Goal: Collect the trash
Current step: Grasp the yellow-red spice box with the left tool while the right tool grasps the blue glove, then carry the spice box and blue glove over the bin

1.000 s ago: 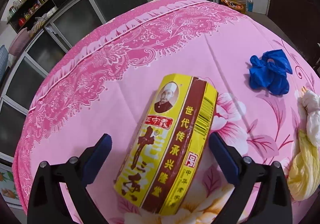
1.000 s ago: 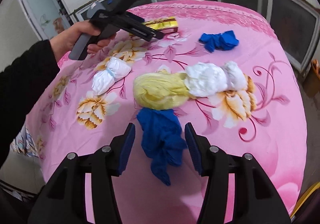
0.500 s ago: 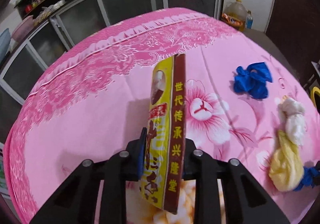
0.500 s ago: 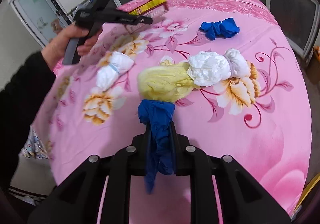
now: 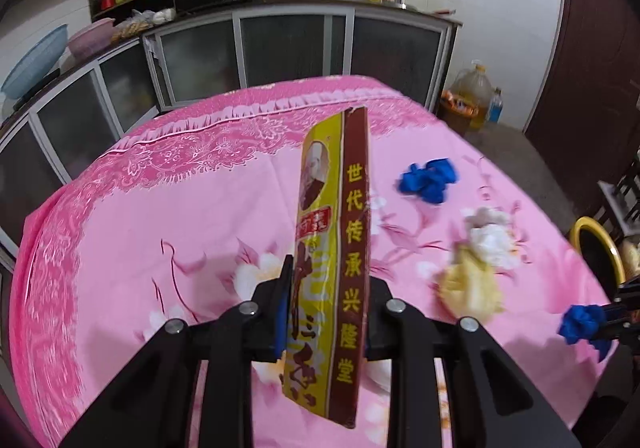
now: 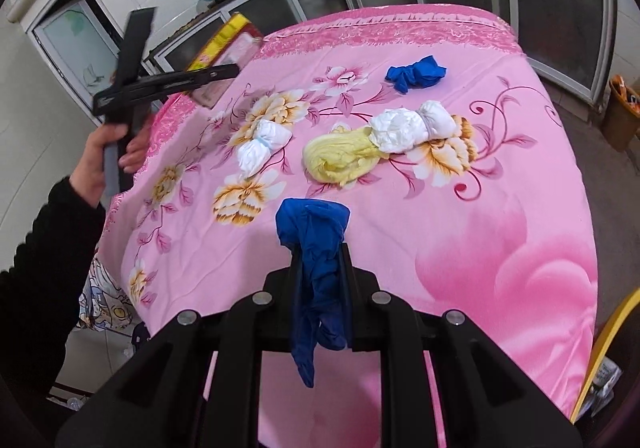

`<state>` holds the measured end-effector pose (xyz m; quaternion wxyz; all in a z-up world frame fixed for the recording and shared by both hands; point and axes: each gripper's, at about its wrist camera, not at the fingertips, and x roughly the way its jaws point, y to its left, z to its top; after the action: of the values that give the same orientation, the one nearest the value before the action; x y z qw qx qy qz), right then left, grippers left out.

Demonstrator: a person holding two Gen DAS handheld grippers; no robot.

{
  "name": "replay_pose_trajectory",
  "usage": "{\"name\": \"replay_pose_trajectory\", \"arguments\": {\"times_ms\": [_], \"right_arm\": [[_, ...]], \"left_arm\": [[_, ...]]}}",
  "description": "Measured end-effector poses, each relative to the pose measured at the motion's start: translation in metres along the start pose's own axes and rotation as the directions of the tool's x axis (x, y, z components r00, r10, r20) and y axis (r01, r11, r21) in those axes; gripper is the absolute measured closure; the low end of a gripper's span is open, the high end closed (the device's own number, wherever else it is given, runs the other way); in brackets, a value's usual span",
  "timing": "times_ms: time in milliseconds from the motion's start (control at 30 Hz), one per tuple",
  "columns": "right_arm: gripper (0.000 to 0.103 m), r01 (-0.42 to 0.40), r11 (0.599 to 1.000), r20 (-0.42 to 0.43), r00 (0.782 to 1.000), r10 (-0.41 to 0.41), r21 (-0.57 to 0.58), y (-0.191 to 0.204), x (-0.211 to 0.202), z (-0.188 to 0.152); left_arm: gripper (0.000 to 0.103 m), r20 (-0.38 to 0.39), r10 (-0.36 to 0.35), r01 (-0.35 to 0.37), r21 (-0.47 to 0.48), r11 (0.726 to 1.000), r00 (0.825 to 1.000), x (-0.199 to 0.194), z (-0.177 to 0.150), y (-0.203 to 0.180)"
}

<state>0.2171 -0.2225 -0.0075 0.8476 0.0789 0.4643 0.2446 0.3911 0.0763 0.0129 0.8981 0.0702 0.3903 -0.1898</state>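
My left gripper point(image 5: 328, 288) is shut on a yellow and dark red spice packet point(image 5: 334, 232), held on edge above the pink flowered tablecloth point(image 5: 160, 216). In the right wrist view that left gripper point(image 6: 224, 73) and the packet point(image 6: 224, 44) hang over the table's far left corner. My right gripper point(image 6: 321, 252) is shut on a crumpled blue glove point(image 6: 314, 232) that dangles between its fingers, clear of the cloth. On the cloth lie a second blue glove point(image 6: 416, 74), a yellow and white wad point(image 6: 344, 158) and a small white wad point(image 6: 262, 146).
A hand in a dark sleeve point(image 6: 100, 160) holds the left gripper's handle. Glass-door cabinets point(image 5: 288, 44) run behind the table. An oil jug point(image 5: 476, 92) stands on the floor at the far right. A yellow-rimmed bin point(image 5: 596, 252) sits beside the table's right edge.
Both grippers went from open around their items to shut on them. The left lifted the packet, turned on edge, off the cloth; the right raised the blue glove.
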Motion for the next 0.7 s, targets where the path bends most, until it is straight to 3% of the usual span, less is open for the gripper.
{"name": "replay_pose_trajectory", "arguments": {"times_ms": [333,700], "right_arm": [[0.087,0.014,0.998,0.044,0.999,-0.017,0.067,-0.019,-0.036,-0.037],[0.087,0.057,0.987,0.108,0.991,-0.074,0.149,-0.055,-0.081,-0.07]], "left_arm": [[0.079,0.04,-0.073,0.074,-0.013,0.997,0.997,-0.051,-0.044,-0.069],[0.079,0.048,-0.196,0.194,0.048,0.98,0.979,-0.057,-0.058,-0.159]]}}
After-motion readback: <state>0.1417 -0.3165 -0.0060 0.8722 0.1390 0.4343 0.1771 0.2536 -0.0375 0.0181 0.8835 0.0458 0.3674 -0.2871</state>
